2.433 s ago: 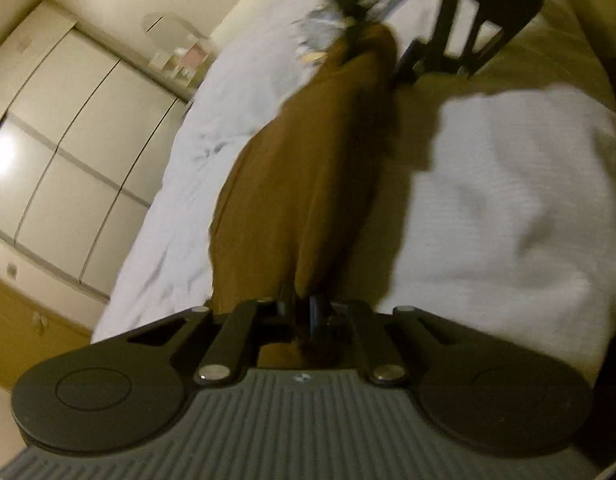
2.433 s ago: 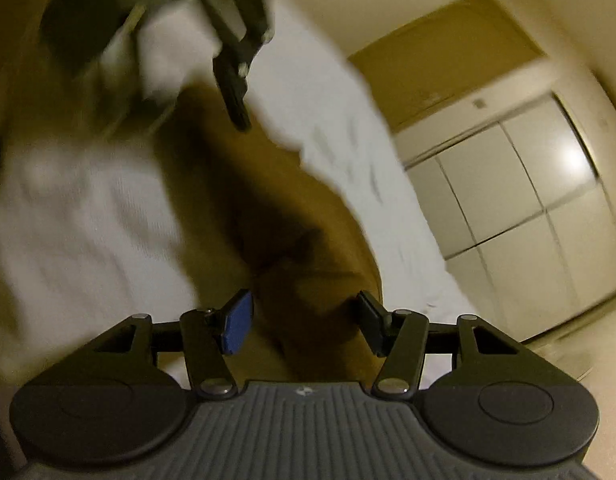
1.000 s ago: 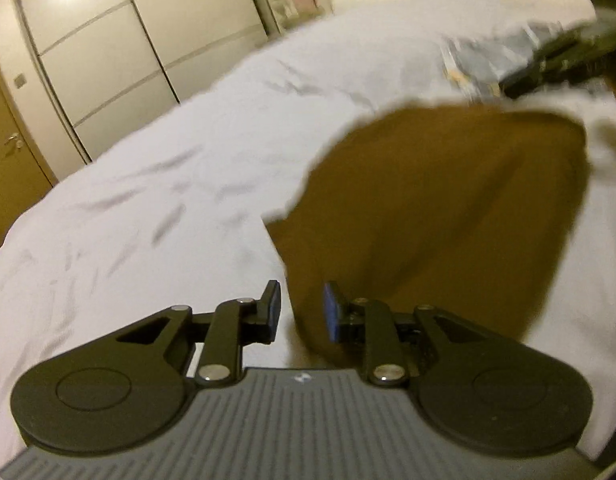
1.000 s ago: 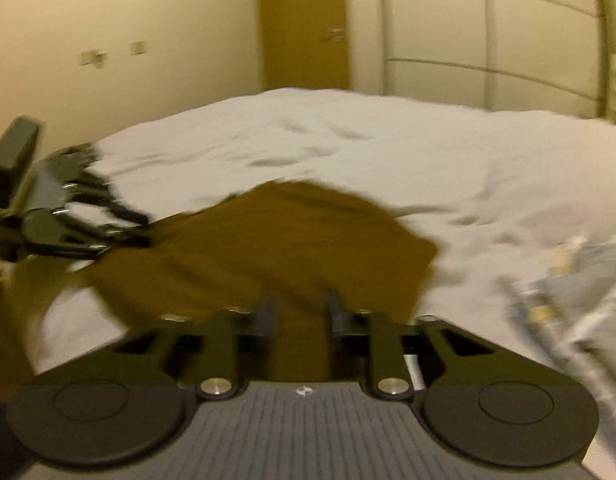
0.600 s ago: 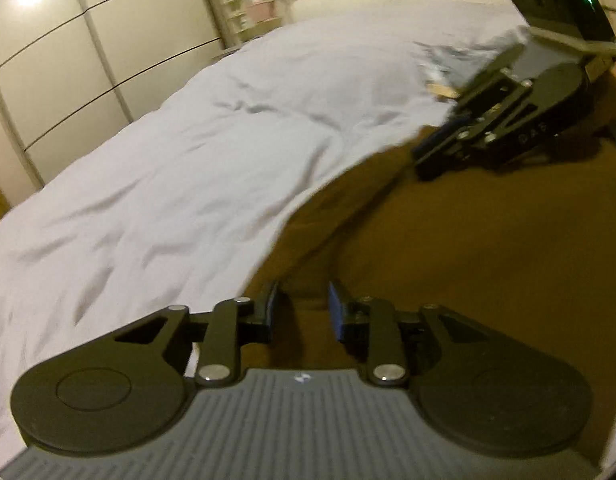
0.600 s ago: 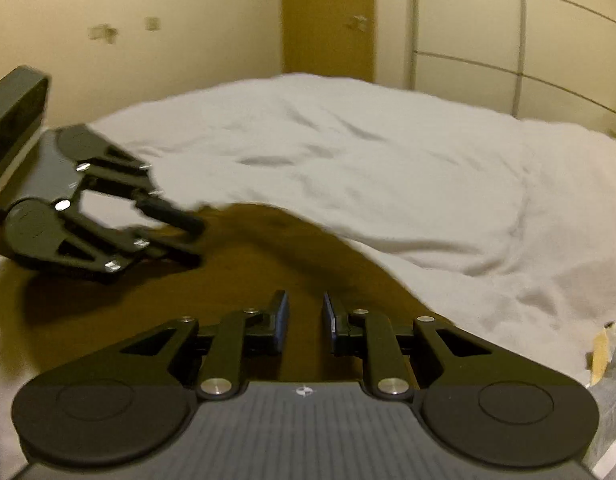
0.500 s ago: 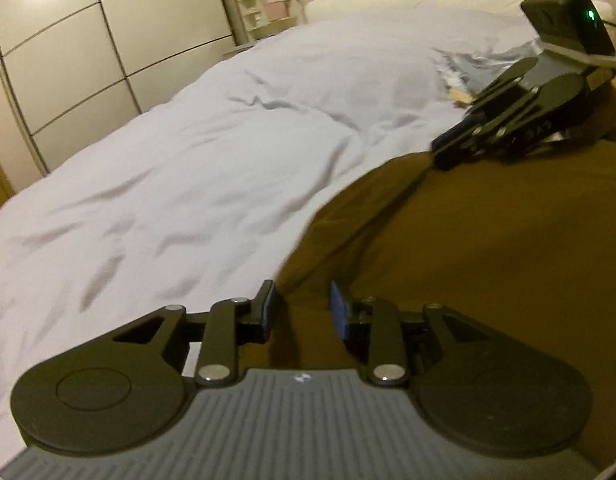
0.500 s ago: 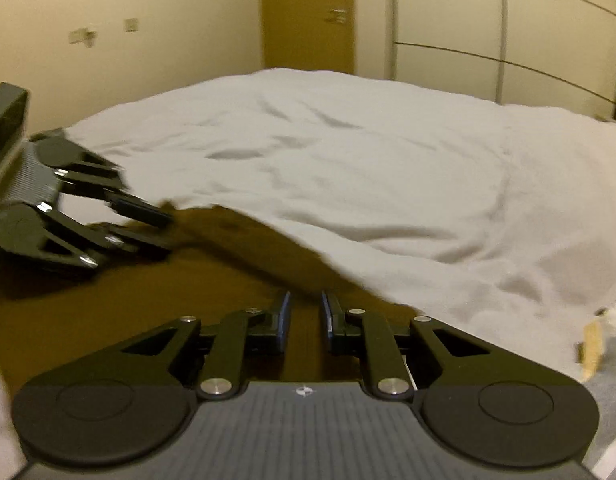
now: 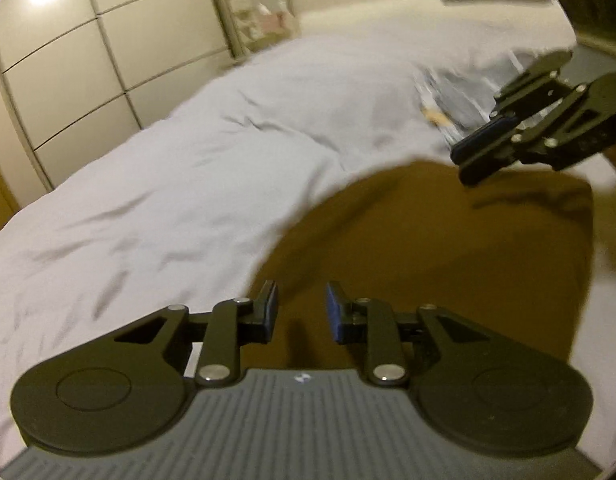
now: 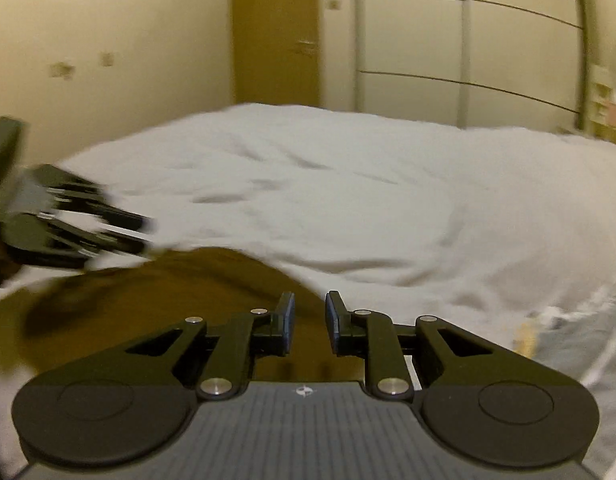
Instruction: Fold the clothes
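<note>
Left gripper (image 9: pixel 300 312) and right gripper (image 10: pixel 310 322) both parted.

1 brown garment (image 9: pixel 448 240), 2 grippers – left gripper (image 9: pixel 298 312), right gripper (image 10: pixel 308 322), 1 bed w/ white duvet (image 9: pixel 188 184), 1 grey patterned cloth (image 9: pixel 460 96), 1 door (image 10: pixel 276 32)
</note>
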A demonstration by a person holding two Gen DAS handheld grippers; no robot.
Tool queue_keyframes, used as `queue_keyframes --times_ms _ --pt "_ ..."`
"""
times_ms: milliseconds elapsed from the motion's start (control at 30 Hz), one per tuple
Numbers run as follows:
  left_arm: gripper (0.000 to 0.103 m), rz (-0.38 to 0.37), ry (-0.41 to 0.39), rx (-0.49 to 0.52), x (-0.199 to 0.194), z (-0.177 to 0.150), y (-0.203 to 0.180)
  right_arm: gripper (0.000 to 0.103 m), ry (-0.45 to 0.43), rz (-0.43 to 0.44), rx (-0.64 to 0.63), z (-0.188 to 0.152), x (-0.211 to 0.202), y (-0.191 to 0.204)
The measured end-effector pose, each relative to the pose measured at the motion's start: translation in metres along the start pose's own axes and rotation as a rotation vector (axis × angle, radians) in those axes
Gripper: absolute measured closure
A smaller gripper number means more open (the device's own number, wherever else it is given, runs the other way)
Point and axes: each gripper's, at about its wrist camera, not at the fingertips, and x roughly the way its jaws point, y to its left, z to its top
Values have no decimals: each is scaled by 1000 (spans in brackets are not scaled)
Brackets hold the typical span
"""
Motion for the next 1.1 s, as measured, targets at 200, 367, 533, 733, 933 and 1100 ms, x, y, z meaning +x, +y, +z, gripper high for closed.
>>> queue_keyframes --times_ms 200,367,533,733,933,1100 --pt "79 29 78 -39 -6 -34 20 82 126 20 -27 -40 3 10" --pt "80 153 68 26 -57 -42 21 81 143 -113 -60 -34 -26 6" --pt "57 156 1 190 -93 -45 -32 58 97 -185 -326 -34 -75 75" --pt "54 119 -3 450 -90 -55 -104 52 163 -220 -623 -65 -65 141" --pt "60 217 14 649 -53 -56 -141 53 215 -293 -791 -75 -21 156" --pt "75 318 57 692 -28 -67 -126 60 235 -371 -850 -79 13 142"
